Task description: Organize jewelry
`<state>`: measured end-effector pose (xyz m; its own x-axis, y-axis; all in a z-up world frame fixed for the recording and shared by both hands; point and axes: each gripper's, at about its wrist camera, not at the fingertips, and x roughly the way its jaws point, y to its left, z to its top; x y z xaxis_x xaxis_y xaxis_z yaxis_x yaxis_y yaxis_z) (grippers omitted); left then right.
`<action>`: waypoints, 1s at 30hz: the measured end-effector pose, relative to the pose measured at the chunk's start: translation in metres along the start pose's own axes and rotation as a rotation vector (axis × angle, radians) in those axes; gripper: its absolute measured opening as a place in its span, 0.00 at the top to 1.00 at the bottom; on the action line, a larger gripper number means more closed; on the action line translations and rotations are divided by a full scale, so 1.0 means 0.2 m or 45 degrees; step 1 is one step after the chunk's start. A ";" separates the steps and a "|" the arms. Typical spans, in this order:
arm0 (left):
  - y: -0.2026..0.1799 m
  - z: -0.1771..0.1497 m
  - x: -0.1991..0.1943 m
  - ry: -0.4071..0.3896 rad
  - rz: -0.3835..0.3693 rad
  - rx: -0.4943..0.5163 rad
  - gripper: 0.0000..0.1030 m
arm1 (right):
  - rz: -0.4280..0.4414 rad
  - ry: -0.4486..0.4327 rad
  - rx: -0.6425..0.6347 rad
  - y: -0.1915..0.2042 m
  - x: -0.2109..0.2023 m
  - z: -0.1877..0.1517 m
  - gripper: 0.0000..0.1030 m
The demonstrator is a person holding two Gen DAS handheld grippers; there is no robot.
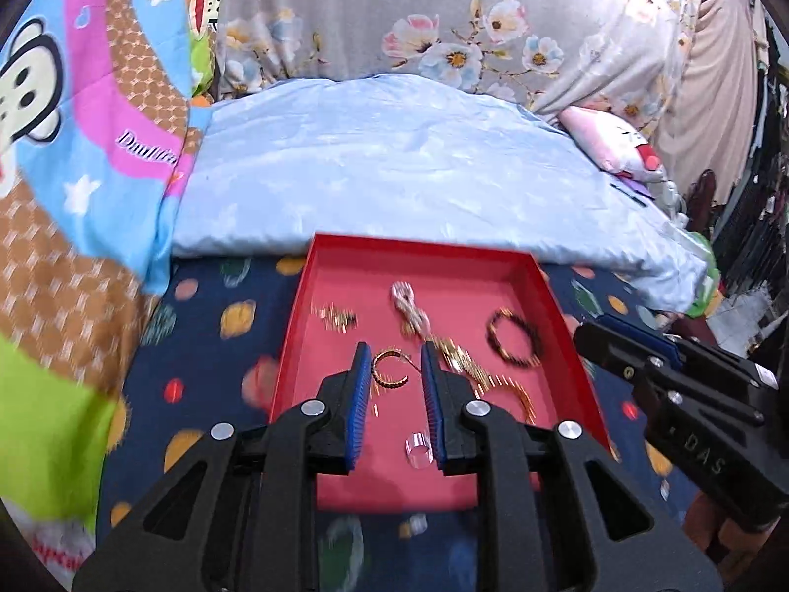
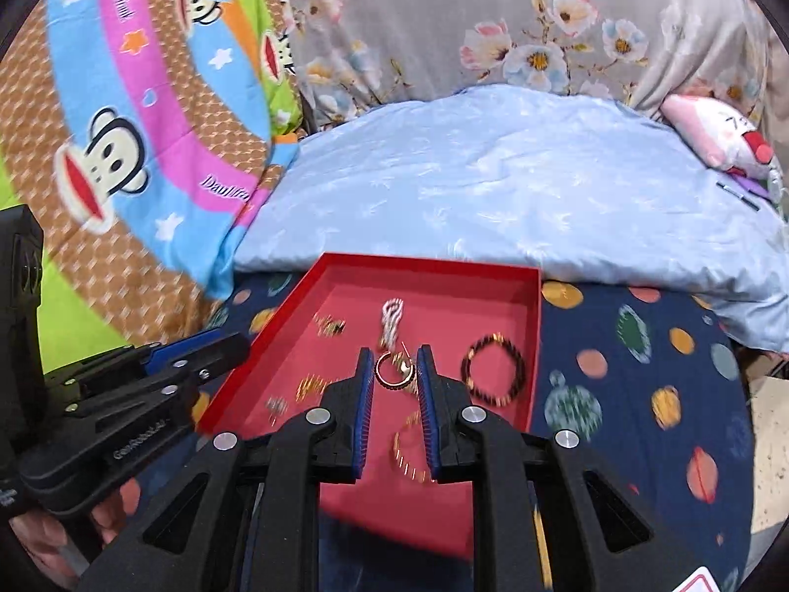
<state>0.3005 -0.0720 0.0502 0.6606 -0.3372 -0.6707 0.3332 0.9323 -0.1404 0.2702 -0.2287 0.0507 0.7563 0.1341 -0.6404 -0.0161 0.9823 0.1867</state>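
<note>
A red tray (image 1: 419, 241) (image 2: 434, 262) lies on a navy planet-print sheet and holds loose jewelry. In it are a dark beaded bracelet (image 1: 515, 338) (image 2: 493, 370), a white beaded piece (image 1: 409, 303) (image 2: 392, 318), a gold hoop earring (image 1: 389, 370) (image 2: 392, 370), small gold bits (image 1: 338, 318), a gold fringe piece (image 1: 493, 380) and a clear ring (image 1: 419, 449). My left gripper (image 1: 394, 348) hovers above the tray's near half, narrowly open, nothing between its pads. My right gripper (image 2: 394, 351) hovers beside it, likewise narrowly open and empty. Each shows at the edge of the other's view.
A light blue quilt (image 1: 394, 172) borders the tray's far side. A monkey-print blanket (image 1: 74, 148) lies to the left, grey floral fabric (image 1: 444, 15) behind, and a pink plush toy (image 1: 616, 143) at the far right. A hand (image 2: 108, 508) grips the left tool.
</note>
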 end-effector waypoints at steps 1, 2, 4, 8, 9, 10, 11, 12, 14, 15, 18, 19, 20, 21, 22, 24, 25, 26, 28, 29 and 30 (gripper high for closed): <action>0.00 0.02 0.04 0.004 0.001 0.002 0.81 | 0.001 0.008 0.007 -0.02 0.04 0.02 0.84; 0.00 0.05 0.09 0.010 0.005 -0.002 0.81 | 0.003 0.021 0.012 -0.04 0.09 0.04 0.84; 0.00 0.08 0.16 0.024 0.006 -0.003 0.81 | 0.001 0.046 0.018 -0.06 0.18 0.06 0.84; -0.01 0.12 0.28 0.041 0.025 0.005 0.81 | -0.007 0.092 0.016 -0.09 0.32 0.08 0.84; -0.01 0.13 0.30 0.045 0.026 0.008 0.81 | -0.007 0.107 0.018 -0.10 0.35 0.08 0.84; -0.01 0.13 0.33 0.051 0.028 0.009 0.81 | -0.007 0.118 0.018 -0.11 0.38 0.08 0.84; -0.01 0.14 0.35 0.056 0.029 0.007 0.81 | -0.010 0.126 0.018 -0.11 0.40 0.08 0.84; -0.01 0.14 0.37 0.060 0.027 0.008 0.81 | -0.014 0.132 0.018 -0.12 0.42 0.08 0.84; -0.01 0.14 0.40 0.067 0.027 0.016 0.80 | -0.016 0.142 0.018 -0.12 0.46 0.08 0.84; -0.01 0.14 0.41 0.070 0.035 0.020 0.80 | -0.013 0.146 0.014 -0.12 0.48 0.09 0.84; -0.01 0.14 0.44 0.070 0.050 0.009 0.71 | -0.028 0.122 0.007 -0.12 0.49 0.09 0.81; -0.01 0.15 0.44 0.067 0.059 0.009 0.68 | -0.028 0.117 0.009 -0.12 0.48 0.10 0.79; -0.01 0.15 0.43 0.061 0.064 0.010 0.67 | -0.027 0.107 0.018 -0.12 0.47 0.10 0.78; 0.00 0.15 0.43 0.057 0.071 0.012 0.66 | -0.028 0.096 0.030 -0.13 0.46 0.11 0.77; 0.00 0.15 0.42 0.054 0.074 0.010 0.66 | -0.025 0.085 0.045 -0.14 0.44 0.11 0.75; 0.01 0.15 0.39 0.043 0.079 0.002 0.66 | -0.028 0.067 0.062 -0.15 0.39 0.11 0.75; 0.01 0.15 0.37 0.039 0.084 0.003 0.66 | -0.032 0.062 0.066 -0.16 0.38 0.11 0.74; 0.02 0.14 0.35 0.034 0.096 0.007 0.66 | -0.035 0.054 0.073 -0.16 0.35 0.11 0.74; 0.02 0.14 0.31 0.025 0.108 0.009 0.66 | -0.033 0.040 0.084 -0.16 0.29 0.10 0.69; 0.02 0.13 0.29 0.020 0.115 0.007 0.66 | -0.037 0.033 0.087 -0.16 0.26 0.09 0.68; 0.02 0.12 0.26 0.018 0.118 0.006 0.66 | -0.046 0.026 0.087 -0.15 0.22 0.08 0.66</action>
<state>0.3530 -0.0884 0.0321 0.6790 -0.2474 -0.6912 0.2743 0.9588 -0.0737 0.3136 -0.2552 0.0281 0.7420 0.1020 -0.6626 0.0563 0.9754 0.2131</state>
